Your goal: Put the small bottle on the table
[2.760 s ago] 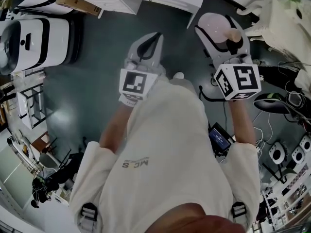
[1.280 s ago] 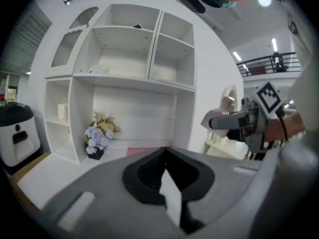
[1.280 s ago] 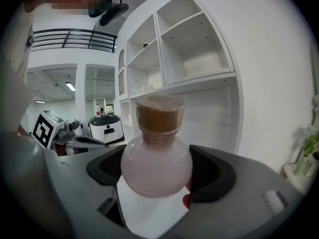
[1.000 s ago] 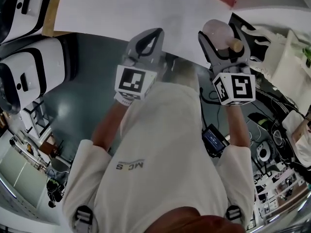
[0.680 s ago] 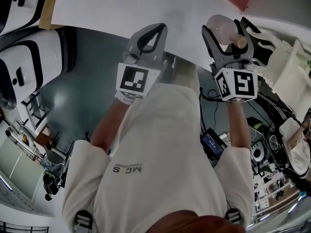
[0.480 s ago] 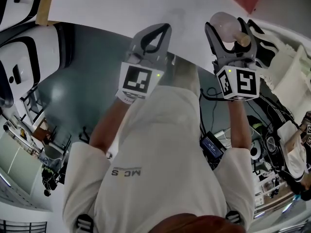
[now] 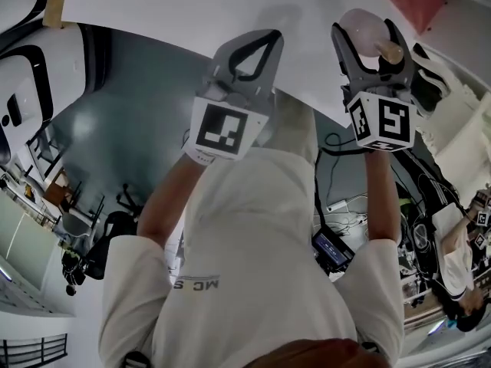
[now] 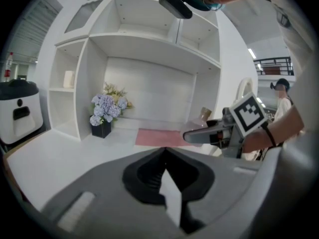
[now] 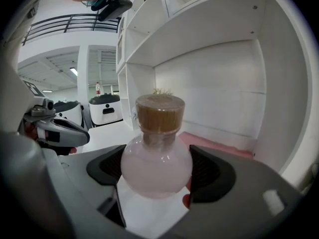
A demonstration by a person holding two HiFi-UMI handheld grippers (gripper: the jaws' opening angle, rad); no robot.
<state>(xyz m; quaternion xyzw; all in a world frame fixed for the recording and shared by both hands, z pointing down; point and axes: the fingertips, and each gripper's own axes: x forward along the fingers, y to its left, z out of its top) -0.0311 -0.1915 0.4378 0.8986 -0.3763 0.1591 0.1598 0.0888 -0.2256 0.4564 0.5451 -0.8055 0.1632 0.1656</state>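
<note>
While the right gripper (image 7: 367, 38) is clamping the small bottle (image 9: 156, 163) by its round belly, cork up, it is hovering over the white table (image 7: 192, 6), seemingly near its front edge. The left gripper (image 7: 247, 52) is idling, jaws together and empty. The bottle should be descending upright and resting flat before the jaws are parting.
</note>
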